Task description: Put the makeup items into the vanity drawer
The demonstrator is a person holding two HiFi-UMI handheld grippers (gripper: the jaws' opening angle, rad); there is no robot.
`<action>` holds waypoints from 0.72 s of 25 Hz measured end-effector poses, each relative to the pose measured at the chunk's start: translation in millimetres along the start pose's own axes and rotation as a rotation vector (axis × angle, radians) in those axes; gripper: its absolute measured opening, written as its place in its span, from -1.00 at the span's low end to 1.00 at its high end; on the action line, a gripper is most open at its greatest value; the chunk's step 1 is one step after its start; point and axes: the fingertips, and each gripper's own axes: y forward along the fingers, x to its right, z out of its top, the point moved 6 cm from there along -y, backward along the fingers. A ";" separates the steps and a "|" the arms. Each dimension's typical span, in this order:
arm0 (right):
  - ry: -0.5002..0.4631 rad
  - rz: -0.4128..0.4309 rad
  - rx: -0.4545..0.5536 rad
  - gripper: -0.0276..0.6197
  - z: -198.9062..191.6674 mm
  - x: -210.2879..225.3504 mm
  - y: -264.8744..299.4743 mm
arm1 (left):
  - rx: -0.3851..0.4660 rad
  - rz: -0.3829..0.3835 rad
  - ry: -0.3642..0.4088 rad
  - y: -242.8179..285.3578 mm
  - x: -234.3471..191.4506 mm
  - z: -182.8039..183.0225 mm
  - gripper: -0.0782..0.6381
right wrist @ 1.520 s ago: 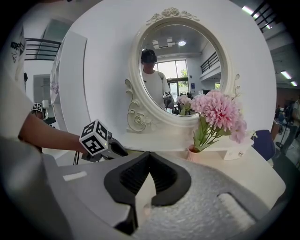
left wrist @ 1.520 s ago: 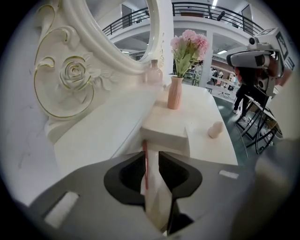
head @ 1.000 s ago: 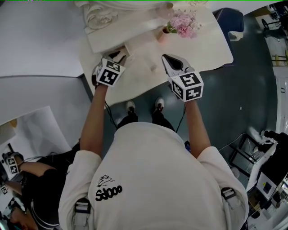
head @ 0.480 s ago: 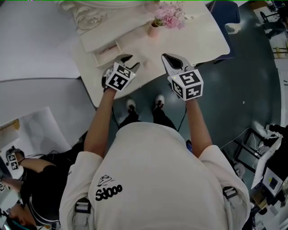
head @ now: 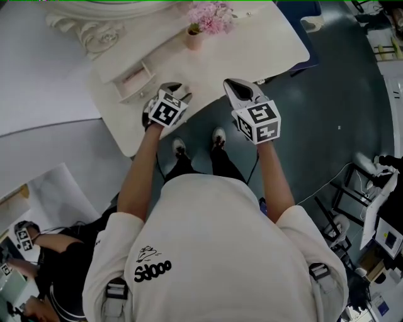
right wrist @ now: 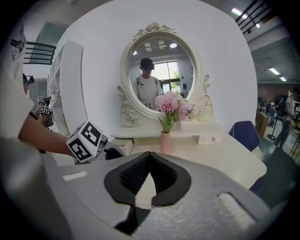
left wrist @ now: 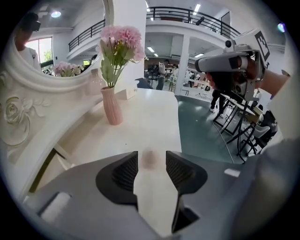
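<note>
Pretty big open hall tbh. Dark teal floor all around, plain white wall on one side. Cream table pushed up against that wall, oval mirror with a curly carved frame on top of it, blue chair just off one end of the table. Further back, a white column and an upper level with a black railing. Strip lights on the ceiling, plus daylight from a window reflected in the mirror.
</note>
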 end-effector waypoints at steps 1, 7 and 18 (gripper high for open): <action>0.006 -0.006 -0.003 -0.91 -2.6 1.8 -2.7 | 0.001 0.002 -0.004 3.5 0.4 -0.7 -0.21; 0.036 -0.036 -0.021 -0.91 -16.7 12.6 -15.8 | -0.003 0.018 -0.050 24.9 -3.7 -6.6 -0.19; 0.046 -0.043 -0.043 -0.91 -26.1 20.0 -24.6 | -0.001 0.039 -0.089 38.2 -0.3 -5.3 -0.34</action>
